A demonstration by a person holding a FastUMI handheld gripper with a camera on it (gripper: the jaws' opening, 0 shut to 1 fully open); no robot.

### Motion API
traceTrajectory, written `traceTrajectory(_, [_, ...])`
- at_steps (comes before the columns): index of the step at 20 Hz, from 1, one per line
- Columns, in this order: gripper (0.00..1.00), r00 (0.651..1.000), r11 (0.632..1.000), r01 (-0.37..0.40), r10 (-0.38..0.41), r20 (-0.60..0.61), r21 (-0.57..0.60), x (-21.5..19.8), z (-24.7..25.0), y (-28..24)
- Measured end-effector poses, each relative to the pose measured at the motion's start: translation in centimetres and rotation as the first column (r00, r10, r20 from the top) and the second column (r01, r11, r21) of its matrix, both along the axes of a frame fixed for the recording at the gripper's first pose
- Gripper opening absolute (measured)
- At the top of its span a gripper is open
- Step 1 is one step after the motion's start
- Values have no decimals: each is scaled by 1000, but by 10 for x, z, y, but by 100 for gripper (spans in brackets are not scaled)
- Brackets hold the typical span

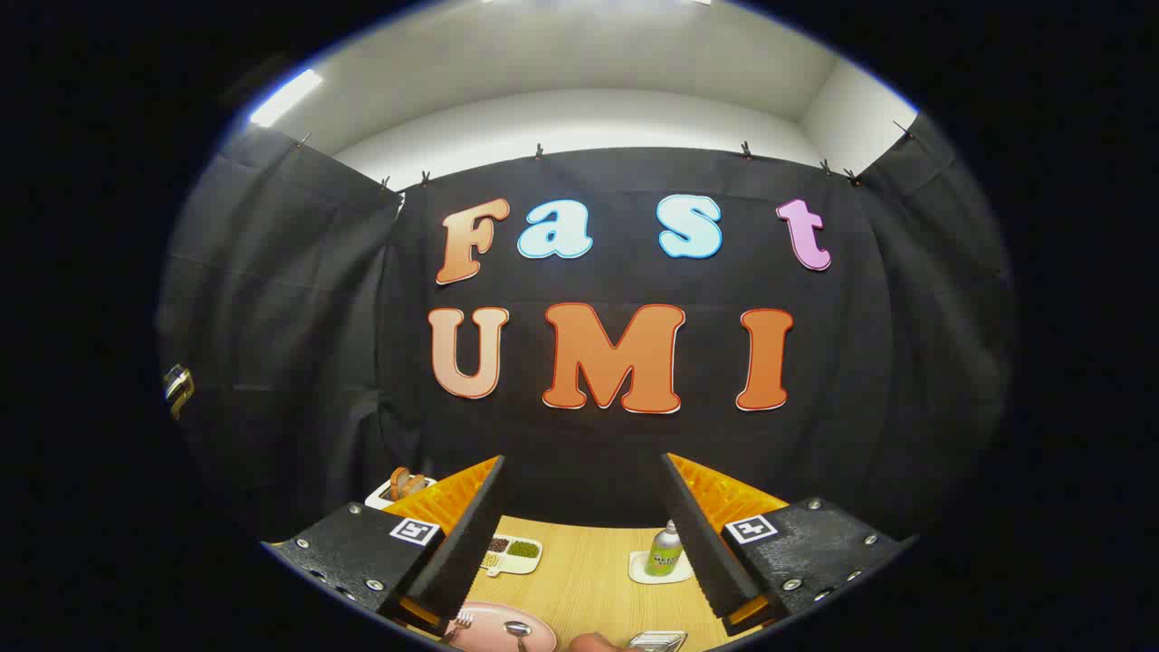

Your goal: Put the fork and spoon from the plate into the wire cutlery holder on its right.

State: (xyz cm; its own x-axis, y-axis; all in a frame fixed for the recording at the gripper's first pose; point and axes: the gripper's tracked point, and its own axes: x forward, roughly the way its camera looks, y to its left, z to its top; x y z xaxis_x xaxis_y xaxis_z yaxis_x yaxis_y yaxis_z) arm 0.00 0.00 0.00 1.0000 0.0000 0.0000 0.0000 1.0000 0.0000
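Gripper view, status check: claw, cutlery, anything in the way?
Claw open, high, holding nothing. Fork and spoon on pink plate. Wire holder barely visible beside it. Path unobstructed.

Your gripper (584, 534) hovers with jaws spread wide above the wooden counter (589, 580), where a fork (460, 623) and spoon (518, 631) lie on a pink plate (493, 625).

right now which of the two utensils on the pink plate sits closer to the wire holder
The spoon: it lies on the plate's holder-side half, while the fork rests at the far rim. The gripper hangs above with jaws open, holding nothing.
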Motion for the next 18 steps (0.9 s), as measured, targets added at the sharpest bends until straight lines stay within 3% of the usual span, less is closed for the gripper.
traceTrajectory(6, [99,1000,1000,20,-20,-2,-14,-3,-2,-6])
traceTrajectory(18, [99,1000,1000,-14,13,-5,-26,1,-5,7])
